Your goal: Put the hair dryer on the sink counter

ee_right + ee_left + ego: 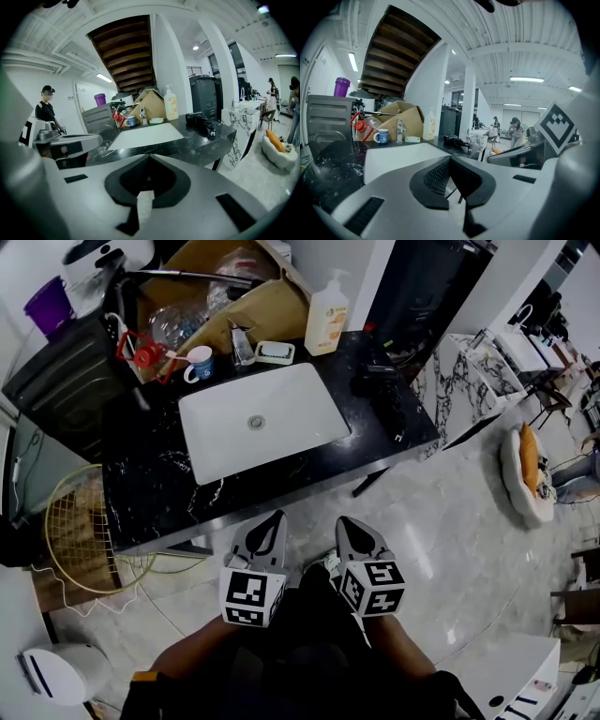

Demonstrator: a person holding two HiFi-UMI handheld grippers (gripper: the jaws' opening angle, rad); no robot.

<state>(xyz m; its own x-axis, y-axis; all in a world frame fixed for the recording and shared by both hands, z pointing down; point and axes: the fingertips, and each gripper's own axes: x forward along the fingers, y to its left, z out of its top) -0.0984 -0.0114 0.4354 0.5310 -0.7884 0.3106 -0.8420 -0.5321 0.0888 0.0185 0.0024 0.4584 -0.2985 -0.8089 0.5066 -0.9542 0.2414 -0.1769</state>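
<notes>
Pale polished marble flooring (450,521) is seen around a black veined stone sink counter (159,493), into which a white rectangular basin (281,423) is sunk. An open brown cardboard box (272,306) is stood at its back edge. The left gripper (277,518) and right gripper (343,522) are held low, apart from the counter, both pairs of jaws pressed together with nothing between them. The black hair dryer (380,381) is laid on the counter's right end beside the basin, so the task is judged complete, which would explain the empty, drawn-back grippers.
</notes>
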